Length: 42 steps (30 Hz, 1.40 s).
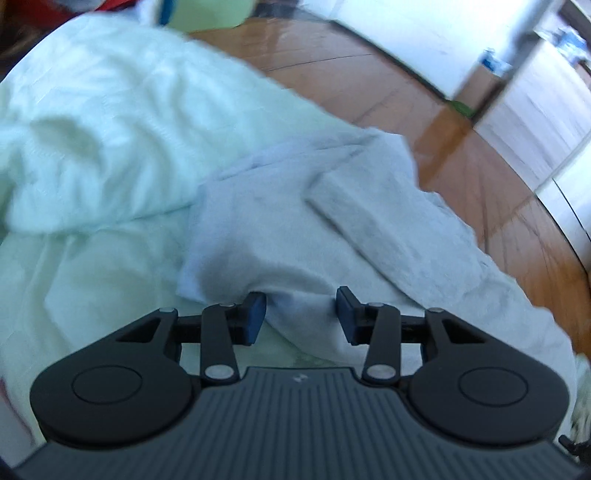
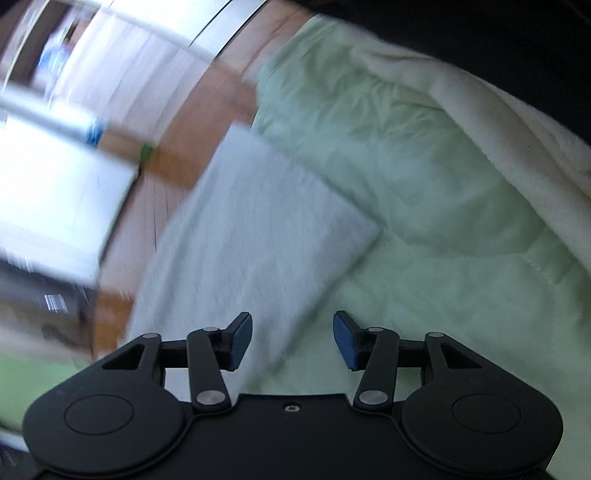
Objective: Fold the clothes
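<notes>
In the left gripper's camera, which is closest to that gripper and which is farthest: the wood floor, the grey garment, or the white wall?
From the left gripper:
1. Grey garment: right at the fingertips, a fold lying between the open jaws.
2. Wood floor: beyond the garment, up and to the right.
3. White wall: farthest, behind the floor at the top right.

Left tool (image 1: 301, 314) black, blue pads (image 1: 255, 317), silver rivets
</notes>
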Available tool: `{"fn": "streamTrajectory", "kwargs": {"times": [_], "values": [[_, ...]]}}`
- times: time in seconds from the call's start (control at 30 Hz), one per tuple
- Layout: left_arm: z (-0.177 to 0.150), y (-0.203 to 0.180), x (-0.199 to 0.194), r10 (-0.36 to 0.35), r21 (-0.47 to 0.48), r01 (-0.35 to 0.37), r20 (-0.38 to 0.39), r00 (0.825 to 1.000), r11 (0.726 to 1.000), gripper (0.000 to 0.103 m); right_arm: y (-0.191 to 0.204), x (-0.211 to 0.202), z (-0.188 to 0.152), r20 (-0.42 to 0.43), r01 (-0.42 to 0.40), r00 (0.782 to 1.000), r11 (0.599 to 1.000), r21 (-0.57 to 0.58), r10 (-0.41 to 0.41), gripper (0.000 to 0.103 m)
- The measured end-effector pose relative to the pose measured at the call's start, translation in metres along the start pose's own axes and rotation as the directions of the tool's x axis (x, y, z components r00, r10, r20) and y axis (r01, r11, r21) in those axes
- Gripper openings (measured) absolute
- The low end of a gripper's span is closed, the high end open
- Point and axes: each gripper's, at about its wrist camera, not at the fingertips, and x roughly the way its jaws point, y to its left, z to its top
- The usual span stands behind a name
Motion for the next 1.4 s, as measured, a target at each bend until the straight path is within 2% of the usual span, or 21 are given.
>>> {"fn": "streamTrajectory", "kwargs": {"times": [0.07,0.13,0.17,0.2,0.23,0.33,0.47,0.6,0.7,0.77,0.83,0.9,0.93,0.97,1.0,1.03,1.1,1.17,1.23,1.37,1.4], "values": [[0.000,0.006,-0.002,-0.012,-0.026,0.012,0.001,1.000,1.000,0.041,0.001,0.013,0.006,0.034,0.010,0.999,0.999,0.041,-0.011,0.057],[0.000,0.006,-0.001,-0.009,-0.016,0.009,0.002,1.000,1.000,0.041,0.012,0.020,0.011,0.073,0.031,0.997,1.000,-0.006,-0.030,0.055],[0.000,0.006,-0.001,-0.005,-0.013,0.005,0.003,1.000,1.000,0.041,0.020,0.022,0.013,0.096,0.043,0.995,0.998,-0.054,-0.037,0.018],[-0.001,0.006,0.000,-0.008,-0.019,0.008,0.004,1.000,1.000,0.041,0.032,0.012,0.011,0.148,0.028,0.989,0.990,-0.137,-0.008,0.007],[-0.001,0.006,-0.001,-0.021,-0.027,0.021,0.006,1.000,0.999,0.041,0.044,0.001,0.010,0.196,0.018,0.980,0.975,-0.219,0.026,0.005],[-0.001,0.012,-0.006,-0.074,-0.048,0.075,0.020,0.997,0.996,0.042,0.069,-0.033,0.004,0.284,0.023,0.954,0.919,-0.393,0.097,0.003],[0.001,0.015,0.006,-0.069,-0.073,0.069,0.001,0.998,0.995,0.045,0.060,-0.020,0.000,0.304,0.179,0.952,0.879,-0.443,-0.040,0.004],[0.006,0.017,0.022,-0.085,-0.110,0.082,-0.026,0.996,0.991,0.046,0.031,-0.008,0.006,0.227,0.125,0.973,0.938,-0.323,-0.051,0.012],[0.013,0.009,0.031,-0.070,-0.056,0.068,-0.039,0.997,0.996,0.044,0.015,-0.006,0.008,0.190,0.088,0.981,0.963,-0.254,-0.039,0.015],[0.017,0.003,0.037,-0.040,-0.034,0.039,-0.035,0.999,0.999,0.044,0.009,0.002,0.010,0.151,0.069,0.988,0.972,-0.226,-0.035,0.030],[0.019,0.004,0.042,-0.035,-0.089,0.033,-0.022,0.999,0.995,0.048,0.006,0.013,0.013,0.121,0.057,0.992,0.978,-0.201,-0.033,0.046],[0.019,0.005,0.047,-0.030,-0.139,0.029,-0.004,1.000,0.990,0.049,0.002,0.019,0.012,0.102,0.046,0.994,0.986,-0.162,-0.029,0.049],[0.018,0.002,0.048,-0.018,-0.127,0.018,0.005,1.000,0.992,0.045,0.000,0.021,0.010,0.099,0.029,0.995,0.991,-0.133,-0.016,0.050],[0.017,-0.003,0.049,0.005,-0.086,-0.004,0.004,1.000,0.996,0.021,0.000,0.023,0.009,0.097,0.016,0.995,0.994,-0.111,-0.005,0.052],[0.016,-0.010,0.049,0.029,-0.033,-0.028,0.007,1.000,0.999,0.011,0.003,0.026,0.010,0.098,0.019,0.995,0.993,-0.121,-0.007,0.052],[0.016,-0.018,0.045,0.051,0.021,-0.051,0.020,0.999,0.998,0.009,0.007,0.028,0.011,0.099,0.021,0.995,0.991,-0.131,-0.008,0.052],[0.016,-0.033,0.029,0.094,0.085,-0.101,0.077,0.993,0.991,0.004,0.017,0.032,0.012,0.106,0.031,0.994,0.987,-0.160,-0.014,0.007],[0.020,-0.057,0.007,0.133,0.163,-0.161,0.172,0.976,0.973,0.004,0.046,0.018,0.014,0.167,0.082,0.985,0.953,-0.291,-0.034,0.005],[0.026,-0.081,-0.012,0.133,0.243,-0.198,0.259,0.957,0.950,0.003,0.076,-0.008,0.017,0.213,0.045,0.976,0.922,-0.385,0.042,0.004],[0.040,-0.093,-0.059,0.104,0.209,-0.192,0.369,0.923,0.959,0.003,0.105,-0.063,0.032,0.248,-0.045,0.958,0.928,-0.371,0.146,0.003],[0.040,-0.089,-0.073,0.106,0.192,-0.196,0.397,0.912,0.962,0.003,0.105,-0.072,0.031,0.247,-0.035,0.959,0.922,-0.385,0.140,0.003]]}}
